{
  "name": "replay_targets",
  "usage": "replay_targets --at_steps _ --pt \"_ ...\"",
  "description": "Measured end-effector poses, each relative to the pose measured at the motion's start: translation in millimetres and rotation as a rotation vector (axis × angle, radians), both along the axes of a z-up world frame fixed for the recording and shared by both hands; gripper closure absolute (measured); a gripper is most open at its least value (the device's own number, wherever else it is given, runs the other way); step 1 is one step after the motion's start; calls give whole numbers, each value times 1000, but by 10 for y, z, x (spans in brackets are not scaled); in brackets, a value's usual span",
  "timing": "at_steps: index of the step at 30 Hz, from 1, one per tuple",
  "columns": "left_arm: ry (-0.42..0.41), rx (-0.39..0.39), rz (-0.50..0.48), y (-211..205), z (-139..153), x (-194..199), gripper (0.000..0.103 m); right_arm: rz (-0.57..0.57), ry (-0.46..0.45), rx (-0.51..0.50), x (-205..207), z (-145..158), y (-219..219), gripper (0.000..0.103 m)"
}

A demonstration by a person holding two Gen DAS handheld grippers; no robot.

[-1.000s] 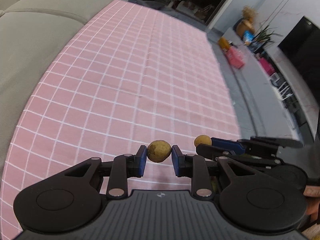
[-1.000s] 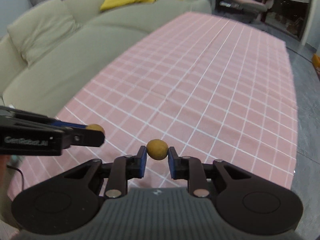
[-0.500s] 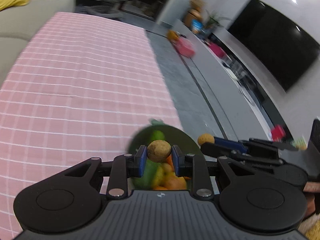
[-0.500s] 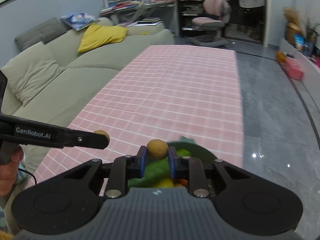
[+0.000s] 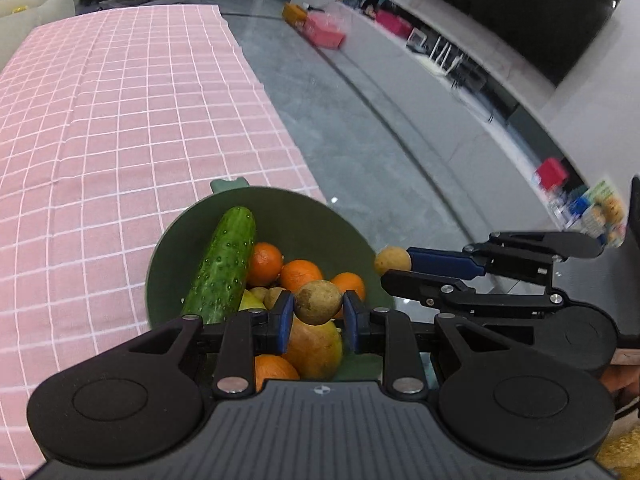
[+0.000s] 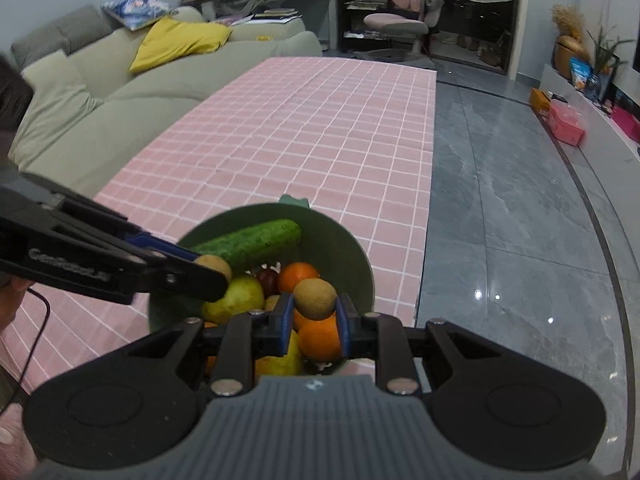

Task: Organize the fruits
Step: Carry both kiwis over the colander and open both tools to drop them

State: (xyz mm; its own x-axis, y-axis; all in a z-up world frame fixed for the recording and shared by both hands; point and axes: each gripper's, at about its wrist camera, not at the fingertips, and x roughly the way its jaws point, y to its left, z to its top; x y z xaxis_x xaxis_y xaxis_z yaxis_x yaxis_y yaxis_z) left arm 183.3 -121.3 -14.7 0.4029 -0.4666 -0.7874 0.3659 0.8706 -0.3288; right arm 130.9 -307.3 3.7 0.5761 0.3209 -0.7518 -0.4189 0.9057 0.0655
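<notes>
A green bowl [image 5: 304, 216] [image 6: 352, 248] stands near the right edge of the pink checked tablecloth. It holds a cucumber [image 5: 224, 264] [image 6: 256, 240], several oranges [image 5: 301, 274], a yellow-green pear [image 6: 240, 298] and other fruit. My left gripper [image 5: 318, 312] is shut on a small brown round fruit [image 5: 318, 302] just above the bowl's contents. My right gripper [image 6: 314, 312] is shut on a similar brown fruit [image 6: 315, 298] over the bowl. It shows in the left wrist view with its fruit [image 5: 392, 261] beside the bowl's right rim.
The pink checked tablecloth [image 6: 304, 136] stretches far ahead. A beige sofa [image 6: 100, 92] with a yellow cushion runs along its left. Grey tiled floor [image 6: 520, 200] lies to the right, with a low TV bench [image 5: 460, 72] beyond it.
Both grippers swung right and tilted down with their fruits. The bowl of fruit has come fully into view beneath them. Both stay shut.
</notes>
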Motion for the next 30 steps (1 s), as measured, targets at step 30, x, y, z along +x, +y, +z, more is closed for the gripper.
replay_targets --at_steps 30 --pt "16 157 -50 -211 -309 454 65 226 -59 -205 576 -677 353 84"
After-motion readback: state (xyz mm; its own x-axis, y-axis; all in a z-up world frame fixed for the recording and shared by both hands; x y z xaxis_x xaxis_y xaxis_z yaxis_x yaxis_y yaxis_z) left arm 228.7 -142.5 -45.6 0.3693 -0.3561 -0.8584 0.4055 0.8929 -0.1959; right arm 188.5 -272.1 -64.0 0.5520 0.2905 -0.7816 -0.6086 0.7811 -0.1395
